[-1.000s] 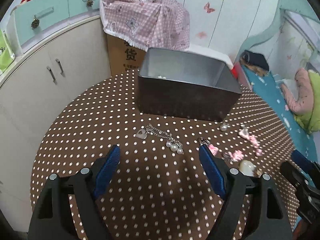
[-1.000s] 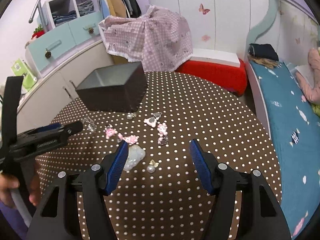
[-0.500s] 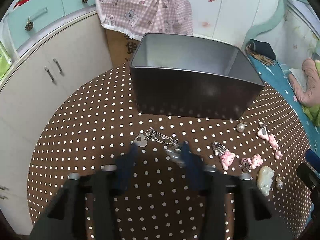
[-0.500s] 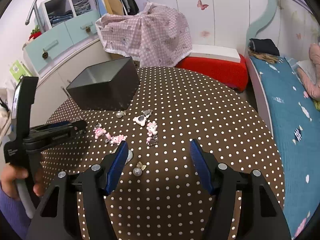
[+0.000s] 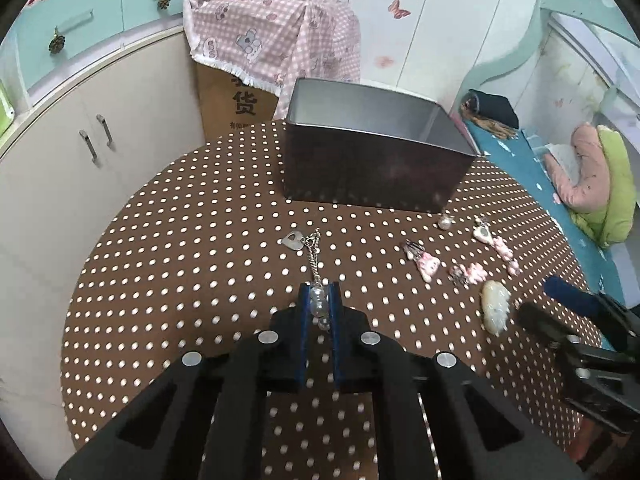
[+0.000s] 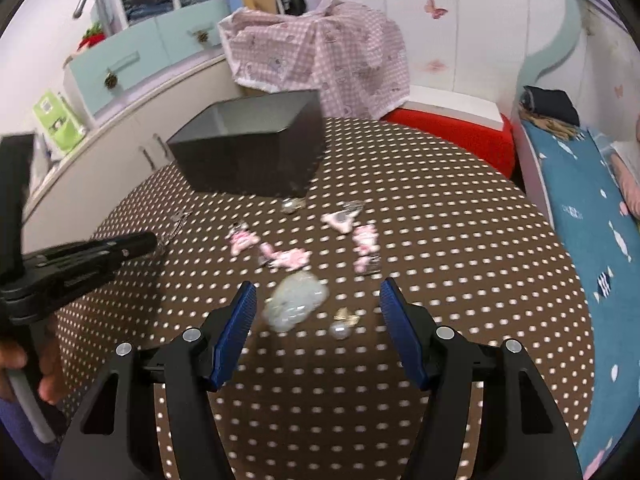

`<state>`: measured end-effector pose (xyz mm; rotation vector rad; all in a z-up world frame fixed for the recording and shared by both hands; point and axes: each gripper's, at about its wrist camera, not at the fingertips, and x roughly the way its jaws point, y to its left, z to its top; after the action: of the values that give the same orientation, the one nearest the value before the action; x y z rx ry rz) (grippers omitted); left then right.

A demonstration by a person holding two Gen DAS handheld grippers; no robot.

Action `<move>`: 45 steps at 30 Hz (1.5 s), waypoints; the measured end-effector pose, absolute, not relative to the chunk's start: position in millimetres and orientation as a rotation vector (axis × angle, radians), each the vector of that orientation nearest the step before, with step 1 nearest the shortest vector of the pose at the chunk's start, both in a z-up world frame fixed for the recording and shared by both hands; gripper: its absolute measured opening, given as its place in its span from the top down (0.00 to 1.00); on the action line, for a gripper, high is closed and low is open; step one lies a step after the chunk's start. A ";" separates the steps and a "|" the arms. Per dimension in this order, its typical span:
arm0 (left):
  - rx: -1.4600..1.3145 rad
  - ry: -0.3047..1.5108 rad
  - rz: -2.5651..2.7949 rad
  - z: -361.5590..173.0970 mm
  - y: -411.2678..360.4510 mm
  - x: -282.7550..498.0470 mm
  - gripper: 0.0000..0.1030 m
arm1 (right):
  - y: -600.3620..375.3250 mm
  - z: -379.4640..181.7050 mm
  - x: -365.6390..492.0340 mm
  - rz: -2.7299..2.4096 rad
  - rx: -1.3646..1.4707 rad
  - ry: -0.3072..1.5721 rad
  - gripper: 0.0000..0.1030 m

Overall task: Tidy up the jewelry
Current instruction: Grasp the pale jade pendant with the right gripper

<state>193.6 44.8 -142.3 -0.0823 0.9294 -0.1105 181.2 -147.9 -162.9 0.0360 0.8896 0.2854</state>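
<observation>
My left gripper [image 5: 319, 292] is shut on the pearl end of a silver chain bracelet [image 5: 313, 258]; its chain and heart charm [image 5: 293, 239] still lie on the table. A dark metal box [image 5: 372, 160] stands open behind it, also in the right wrist view [image 6: 256, 148]. Pink charms [image 5: 424, 262], a loose pearl [image 5: 445, 222] and a pale jade-like piece [image 5: 495, 306] lie to the right. My right gripper [image 6: 318, 302] is open and empty, hovering over the pale piece [image 6: 298, 298] and a small pearl earring [image 6: 341, 326].
The round table [image 5: 180, 240] has a brown polka-dot cloth. Cabinets [image 5: 80, 160] stand to the left, a cardboard box under pink checked cloth [image 5: 272, 52] behind, a red stool [image 6: 452, 132] and a bed [image 6: 580, 184] to the right.
My left gripper moved forward to the bracelet and closed on its pearl end, pulling the chain straight. My right gripper moved forward over the pale piece and stayed open.
</observation>
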 end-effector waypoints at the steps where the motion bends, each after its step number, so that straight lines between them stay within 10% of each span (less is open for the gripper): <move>1: -0.087 0.924 -0.117 -140.4 46.4 189.8 0.93 | -143.4 -164.1 181.0 0.289 0.035 0.895 0.40; 45: -0.197 0.930 -0.267 -138.4 51.6 167.1 0.93 | -118.6 -168.4 190.6 0.306 -0.037 0.912 0.72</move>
<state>167.1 51.6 -138.4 -0.1966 0.9299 -0.2671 190.6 -118.6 -168.4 -0.0370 0.9123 0.3056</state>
